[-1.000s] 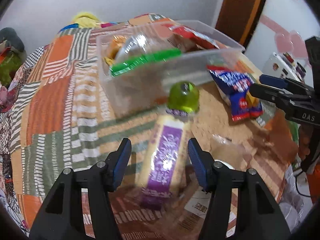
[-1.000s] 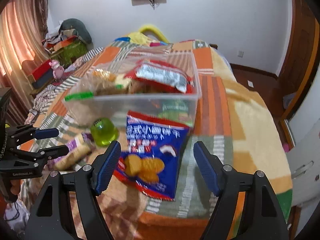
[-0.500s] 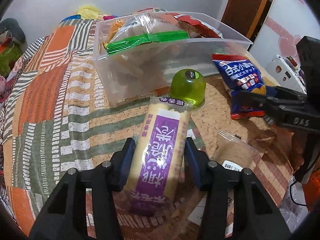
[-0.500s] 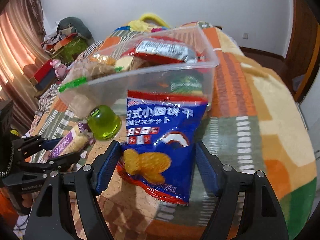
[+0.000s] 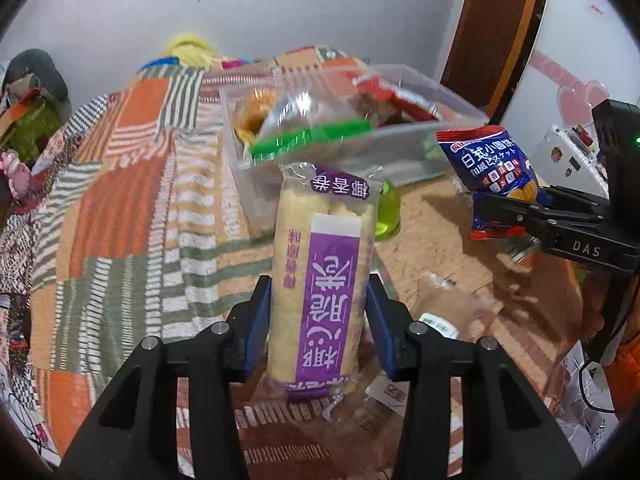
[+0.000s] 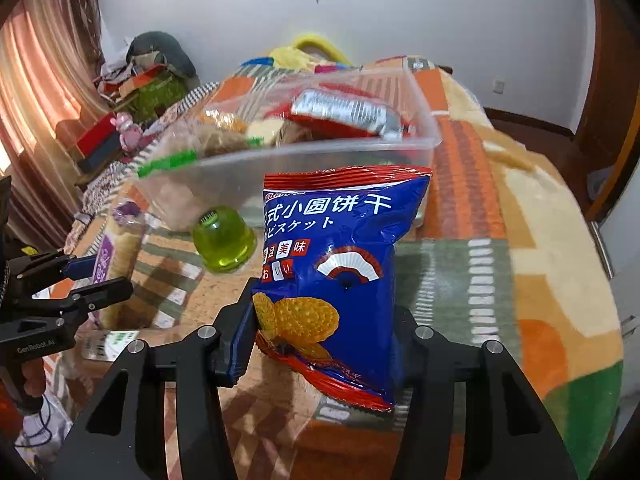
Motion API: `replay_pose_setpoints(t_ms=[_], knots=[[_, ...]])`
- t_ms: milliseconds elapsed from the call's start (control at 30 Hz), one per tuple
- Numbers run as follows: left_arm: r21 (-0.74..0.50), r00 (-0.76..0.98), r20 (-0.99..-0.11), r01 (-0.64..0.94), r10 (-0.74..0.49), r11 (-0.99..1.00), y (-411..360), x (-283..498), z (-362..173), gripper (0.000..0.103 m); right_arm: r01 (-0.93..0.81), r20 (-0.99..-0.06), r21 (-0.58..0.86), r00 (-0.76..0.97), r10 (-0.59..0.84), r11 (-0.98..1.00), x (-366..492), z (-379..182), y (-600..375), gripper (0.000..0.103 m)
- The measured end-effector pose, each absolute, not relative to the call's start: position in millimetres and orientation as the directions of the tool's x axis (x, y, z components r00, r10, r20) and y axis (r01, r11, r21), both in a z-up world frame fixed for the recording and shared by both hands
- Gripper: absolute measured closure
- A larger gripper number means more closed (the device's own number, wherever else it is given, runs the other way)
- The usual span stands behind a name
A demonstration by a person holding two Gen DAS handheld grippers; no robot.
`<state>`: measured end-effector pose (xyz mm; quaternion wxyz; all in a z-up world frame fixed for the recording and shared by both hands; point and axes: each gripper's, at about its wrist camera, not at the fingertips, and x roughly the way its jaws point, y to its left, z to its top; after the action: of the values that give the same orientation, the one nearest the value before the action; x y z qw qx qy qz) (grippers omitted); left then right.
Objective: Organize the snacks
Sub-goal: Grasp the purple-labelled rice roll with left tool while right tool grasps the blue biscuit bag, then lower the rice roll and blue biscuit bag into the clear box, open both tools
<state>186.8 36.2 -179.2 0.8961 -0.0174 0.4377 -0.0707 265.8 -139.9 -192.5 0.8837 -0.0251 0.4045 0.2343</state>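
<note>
My left gripper (image 5: 318, 320) is shut on a long yellow wafer pack with a purple label (image 5: 324, 280) and holds it lifted above the bed. My right gripper (image 6: 324, 340) is shut on a blue biscuit bag (image 6: 332, 268), also lifted; the bag shows in the left wrist view (image 5: 488, 172). A clear plastic bin (image 6: 304, 160) holding several snack packs stands just beyond both, also in the left wrist view (image 5: 404, 148). A green jelly cup (image 6: 224, 240) lies in front of the bin.
The bin stands on a patchwork blanket (image 5: 120, 208) over a bed. A small clear-wrapped snack (image 5: 444, 312) lies on the blanket under my left gripper's right side. Clutter and a curtain (image 6: 44, 80) are at the left, a door (image 5: 500, 32) at the right.
Both grippers closed on their packs and lifted them off the blanket: the left took the wafer pack, the right took the blue biscuit bag.
</note>
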Motion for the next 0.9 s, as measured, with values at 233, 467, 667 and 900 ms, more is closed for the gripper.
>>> replay_pose_setpoints(t_ms=[233, 467, 667, 900], knots=[[-0.090, 0.670, -0.727, 0.119, -0.147, 0.989, 37, 194, -142, 0.058, -0.439, -0.664, 0.146, 0.620, 0.417, 0.886, 260, -163, -149, 0.055], [-0.108, 0.725, -0.667, 0.130, -0.169, 0.986, 29, 211, -109, 0.058, -0.427, -0.620, 0.142, 0.665, 0.417, 0.893, 270, -148, -150, 0.055], [-0.118, 0.756, -0.628, 0.141, -0.184, 0.983, 17, 240, -87, 0.058, -0.414, -0.599, 0.139, 0.688, 0.409, 0.900, 284, -143, -147, 0.055], [-0.157, 0.763, -0.616, 0.126, -0.197, 0.979, 10, 278, -79, 0.058, -0.394, -0.582, 0.173, 0.698, 0.416, 0.903, 301, -142, -151, 0.055]])
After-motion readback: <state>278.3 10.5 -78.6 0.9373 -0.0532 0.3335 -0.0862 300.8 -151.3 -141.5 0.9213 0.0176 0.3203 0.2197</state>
